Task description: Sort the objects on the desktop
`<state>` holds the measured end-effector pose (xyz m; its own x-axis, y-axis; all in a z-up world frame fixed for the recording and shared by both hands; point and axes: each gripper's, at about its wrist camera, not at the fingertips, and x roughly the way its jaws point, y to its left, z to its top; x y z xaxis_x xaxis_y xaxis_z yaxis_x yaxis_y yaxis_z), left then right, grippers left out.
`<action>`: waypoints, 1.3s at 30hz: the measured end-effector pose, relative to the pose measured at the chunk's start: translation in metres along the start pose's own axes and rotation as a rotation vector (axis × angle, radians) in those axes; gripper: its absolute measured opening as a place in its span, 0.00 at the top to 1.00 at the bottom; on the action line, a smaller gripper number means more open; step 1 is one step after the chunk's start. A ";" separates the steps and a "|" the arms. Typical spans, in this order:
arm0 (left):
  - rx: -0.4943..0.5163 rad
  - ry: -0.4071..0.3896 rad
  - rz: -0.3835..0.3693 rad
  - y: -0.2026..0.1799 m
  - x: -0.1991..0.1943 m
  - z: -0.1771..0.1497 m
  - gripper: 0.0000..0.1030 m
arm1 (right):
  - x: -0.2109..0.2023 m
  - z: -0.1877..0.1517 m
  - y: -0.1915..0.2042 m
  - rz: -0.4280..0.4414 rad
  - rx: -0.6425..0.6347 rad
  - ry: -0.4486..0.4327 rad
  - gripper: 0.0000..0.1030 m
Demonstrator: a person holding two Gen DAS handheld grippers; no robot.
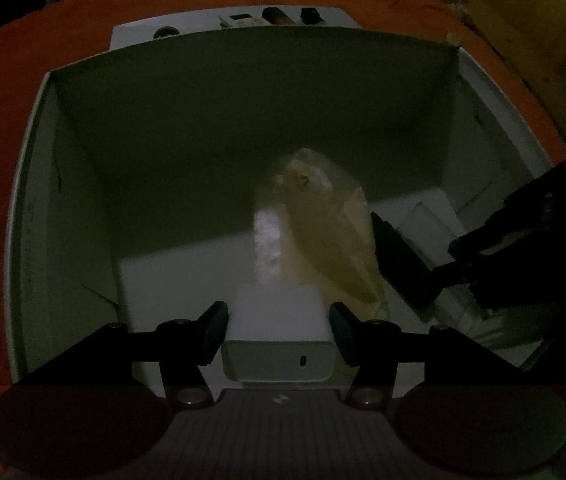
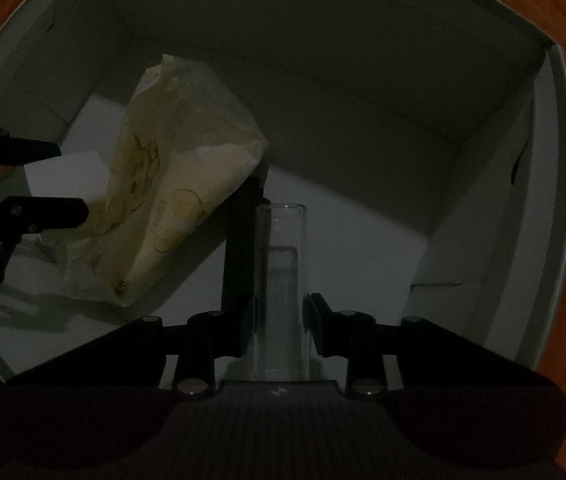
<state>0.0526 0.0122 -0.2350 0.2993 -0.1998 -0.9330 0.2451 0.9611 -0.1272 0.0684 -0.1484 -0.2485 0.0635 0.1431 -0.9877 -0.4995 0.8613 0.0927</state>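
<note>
I look down into a white cardboard box (image 1: pixel 35 200). My left gripper (image 1: pixel 279 322) is shut on a white charger block (image 1: pixel 277 320) with a small port on its near face, low inside the box. My right gripper (image 2: pixel 281 320) is shut on a clear glass tube (image 2: pixel 282 264) that points down at the box floor. A pale yellow tissue pack (image 1: pixel 323 232) (image 2: pixel 179 200) lies tilted between the two grippers. The right gripper (image 1: pixel 427 280) shows dark at the right of the left wrist view. The left gripper (image 2: pixel 67 178) with the block (image 2: pixel 67 176) shows at the left of the right wrist view.
The box (image 2: pixel 483 80) stands on an orange-red cloth (image 1: pixel 3 120). Behind it a white surface (image 1: pixel 131 36) carries a remote (image 1: pixel 241 20) and small dark items. A dark flat shape (image 2: pixel 241 240) beside the tube is unclear. A yellowish carton (image 1: pixel 523 20) stands at the far right.
</note>
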 end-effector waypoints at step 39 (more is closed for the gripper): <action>-0.036 0.002 -0.028 0.001 -0.008 -0.003 0.24 | -0.002 -0.008 0.014 0.024 0.007 -0.042 0.33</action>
<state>0.0481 0.0157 -0.2290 0.2913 -0.2260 -0.9295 0.2195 0.9616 -0.1650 0.0540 -0.1402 -0.2465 0.0877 0.1836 -0.9791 -0.4956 0.8606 0.1170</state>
